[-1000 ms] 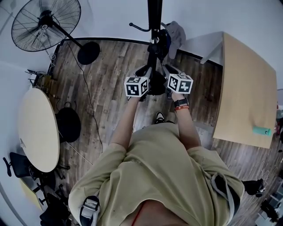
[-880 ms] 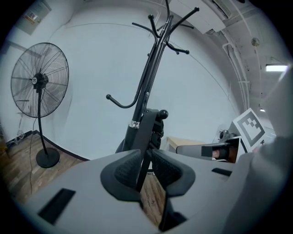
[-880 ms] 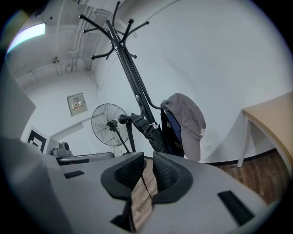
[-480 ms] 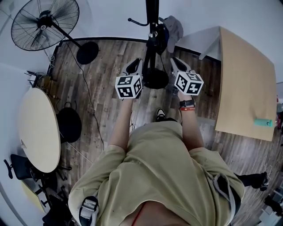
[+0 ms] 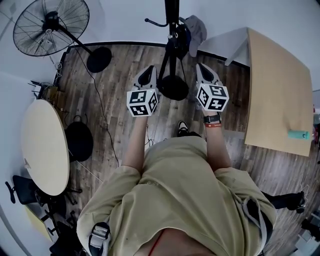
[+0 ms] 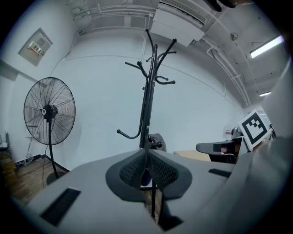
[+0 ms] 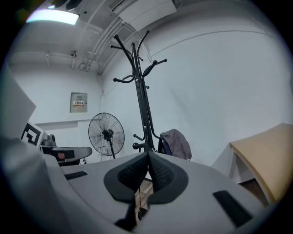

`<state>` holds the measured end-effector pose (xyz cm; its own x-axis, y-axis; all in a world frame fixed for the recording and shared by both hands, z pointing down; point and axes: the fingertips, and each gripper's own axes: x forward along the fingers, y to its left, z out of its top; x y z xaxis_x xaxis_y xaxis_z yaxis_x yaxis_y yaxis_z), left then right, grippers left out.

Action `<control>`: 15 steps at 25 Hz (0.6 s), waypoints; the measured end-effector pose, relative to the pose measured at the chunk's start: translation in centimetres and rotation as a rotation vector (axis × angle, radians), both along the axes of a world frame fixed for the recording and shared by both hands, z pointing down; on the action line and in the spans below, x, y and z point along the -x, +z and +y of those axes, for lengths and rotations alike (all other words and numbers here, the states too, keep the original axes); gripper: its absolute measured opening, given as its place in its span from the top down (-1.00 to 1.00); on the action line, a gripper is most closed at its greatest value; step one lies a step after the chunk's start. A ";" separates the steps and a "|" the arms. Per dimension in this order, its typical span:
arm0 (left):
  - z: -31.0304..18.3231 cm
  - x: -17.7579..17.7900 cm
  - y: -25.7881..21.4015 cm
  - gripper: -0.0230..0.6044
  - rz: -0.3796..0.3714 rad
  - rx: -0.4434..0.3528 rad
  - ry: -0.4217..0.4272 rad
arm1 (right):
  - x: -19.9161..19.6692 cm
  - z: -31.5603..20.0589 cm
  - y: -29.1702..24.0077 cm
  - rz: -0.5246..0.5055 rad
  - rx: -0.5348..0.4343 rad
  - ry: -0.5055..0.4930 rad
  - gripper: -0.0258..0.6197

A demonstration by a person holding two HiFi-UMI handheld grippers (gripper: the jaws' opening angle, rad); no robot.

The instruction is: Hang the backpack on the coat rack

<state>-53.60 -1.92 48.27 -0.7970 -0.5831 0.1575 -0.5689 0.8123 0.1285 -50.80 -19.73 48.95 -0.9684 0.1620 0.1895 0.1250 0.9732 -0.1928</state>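
Fan (image 5: pixel 51 22) in the upper left, standing apart. My left tong (image 5: pixel 148 75), left of centre: jaws pressed together, nothing between them. At top centre, the coat rack (image 5: pixel 172 30); the backpack (image 5: pixel 195 33) hangs on its right side from a low hook. My right tong (image 5: pixel 204 73): jaws together, also empty. Hanging looks done; only backing off seems left.

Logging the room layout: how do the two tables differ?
The round table has a curved top; the rectangular table has straight edges and corners. The round table stands at the left, on the fan's side; the rectangular table stands at the right, past the coat rack. Both tops are pale and wood-coloured.
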 end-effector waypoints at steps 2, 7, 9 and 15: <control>0.2 -0.1 0.1 0.84 -0.008 0.002 -0.009 | -0.2 0.1 0.1 0.000 -0.014 0.003 0.87; 0.5 -0.4 0.4 0.85 -0.019 0.018 -0.017 | -0.5 0.2 0.2 0.009 -0.012 0.005 0.87; 0.5 -0.5 0.6 0.85 -0.023 0.033 -0.014 | -0.6 0.0 0.4 0.010 -0.014 0.011 0.87; 0.4 -0.2 0.5 0.85 -0.025 0.022 -0.011 | -0.3 -0.3 0.6 0.015 -0.035 0.009 0.87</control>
<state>-53.41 -1.53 48.78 -0.8071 -0.5710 0.1502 -0.5629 0.8209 0.0964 -50.46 -20.05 49.52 -0.9669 0.1465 0.2091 0.1140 0.9805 -0.1601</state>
